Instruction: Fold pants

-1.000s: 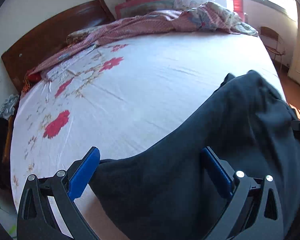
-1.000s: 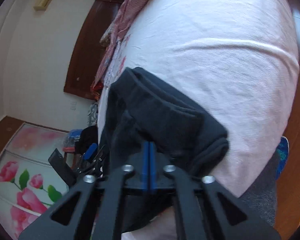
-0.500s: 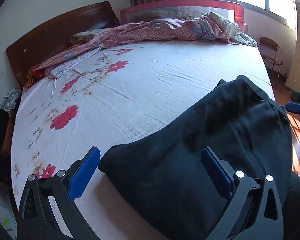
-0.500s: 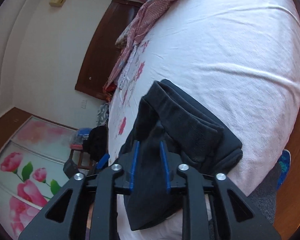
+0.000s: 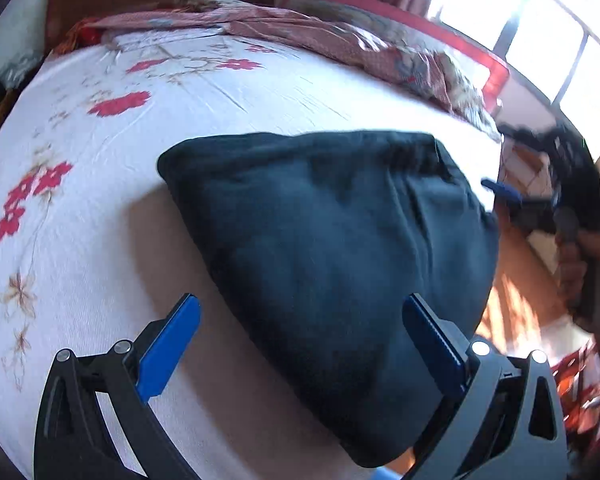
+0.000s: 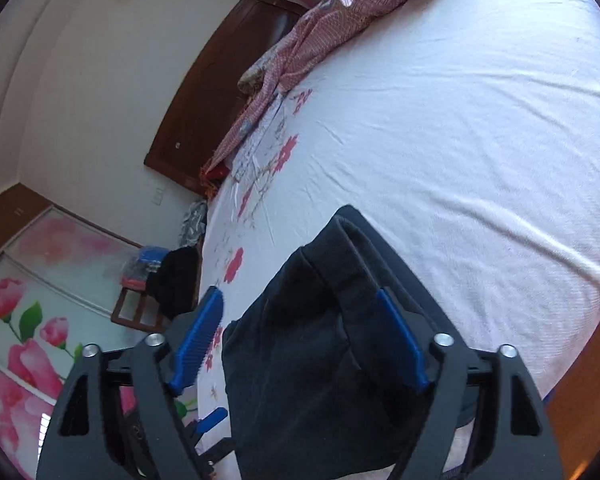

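Note:
The dark navy pants lie folded into a thick bundle on the near edge of the white flowered bed sheet. My left gripper is open and hovers just above the bundle's near end, holding nothing. My right gripper is open too, its blue pads either side of the pants without pinching them. The right gripper also shows in the left wrist view, off the bundle's right end.
A red patterned quilt lies bunched along the far side of the bed by the wooden headboard. A bedside table with dark clothes stands beyond the bed's left side. Wooden floor lies to the right.
My right gripper has opened and let go of the pants, then drawn back from them. My left gripper has lifted and pulled back. The pants have settled on the bed.

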### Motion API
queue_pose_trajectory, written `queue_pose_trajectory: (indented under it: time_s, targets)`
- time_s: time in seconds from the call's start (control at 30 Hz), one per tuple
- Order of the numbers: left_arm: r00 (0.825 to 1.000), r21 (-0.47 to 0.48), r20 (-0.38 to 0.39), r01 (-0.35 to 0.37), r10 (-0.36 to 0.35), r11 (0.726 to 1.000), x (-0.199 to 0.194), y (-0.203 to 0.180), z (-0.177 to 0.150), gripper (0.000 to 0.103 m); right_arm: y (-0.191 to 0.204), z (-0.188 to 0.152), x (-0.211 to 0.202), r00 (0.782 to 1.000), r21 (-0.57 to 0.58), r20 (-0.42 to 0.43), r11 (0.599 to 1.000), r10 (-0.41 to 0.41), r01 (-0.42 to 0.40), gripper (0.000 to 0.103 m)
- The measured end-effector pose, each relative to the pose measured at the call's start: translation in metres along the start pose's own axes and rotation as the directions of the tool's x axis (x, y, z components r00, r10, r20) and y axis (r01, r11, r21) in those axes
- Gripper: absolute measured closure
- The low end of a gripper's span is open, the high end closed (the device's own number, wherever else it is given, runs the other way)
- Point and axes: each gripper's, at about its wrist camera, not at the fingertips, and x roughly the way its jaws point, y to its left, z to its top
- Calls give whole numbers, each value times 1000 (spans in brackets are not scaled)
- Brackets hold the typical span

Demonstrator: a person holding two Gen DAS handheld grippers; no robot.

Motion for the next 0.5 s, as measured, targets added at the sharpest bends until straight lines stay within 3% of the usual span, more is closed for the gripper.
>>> queue_pose_trajectory:
  time_s: [0.07,0.17,0.23,0.3,0.33,0.4,0.5]
  targets:
    - [995,-139,-8,93,-95,986,-2,21,3,2,-26,-1,-2,999,45,-26,998,-36,37,15]
    - [988,-297,-25,140,-155,944,7,47,1,2,-57,-8,-2,999,106,-48,994,3,2,15]
    - [975,-379,-2,204,-221,903,12,60,-3,2,-67,-15,3,996,111,-83,993,39,-30,15]
    - [963,-427,-5,242,-270,871,22,65,-8,2,-74,-21,9,992,114,-112,993,53,-40,15]
    - [957,-444,-7,257,-290,859,25,65,-13,2,-77,-24,12,988,123,-116,989,99,-85,15]
    - [931,-491,18,326,-364,808,31,67,-20,2,-81,-28,13,981,140,-117,980,157,-140,15]
    - [922,-497,30,348,-385,795,37,65,-20,2,-86,-30,14,968,148,-115,968,221,-203,13]
